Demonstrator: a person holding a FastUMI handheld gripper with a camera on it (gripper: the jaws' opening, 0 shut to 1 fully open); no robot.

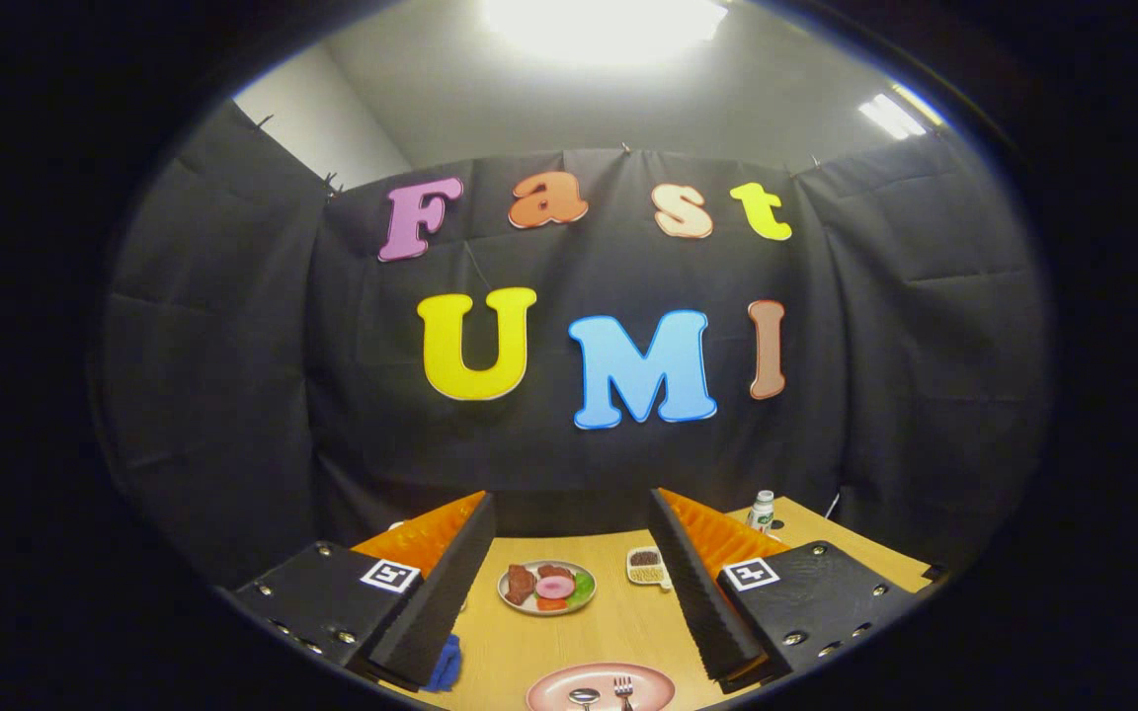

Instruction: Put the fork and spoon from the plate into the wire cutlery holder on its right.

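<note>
My gripper (569,612) is open, its two black ridged fingers (436,602) spread wide above the wooden table (618,632) with nothing between them. Below the gap between them lies a pink plate (554,686). On it rest a spoon (584,697) on the left and a fork (622,689) on the right, both with heads pointing away from me. The plate's near part is cut off from sight.
Beyond the fingers sits a grey plate of toy food (547,587), and right of it a small dish (646,566) with dark and pale contents. A small white bottle (761,511) stands at the far right. Something blue (447,662) lies under the left finger.
</note>
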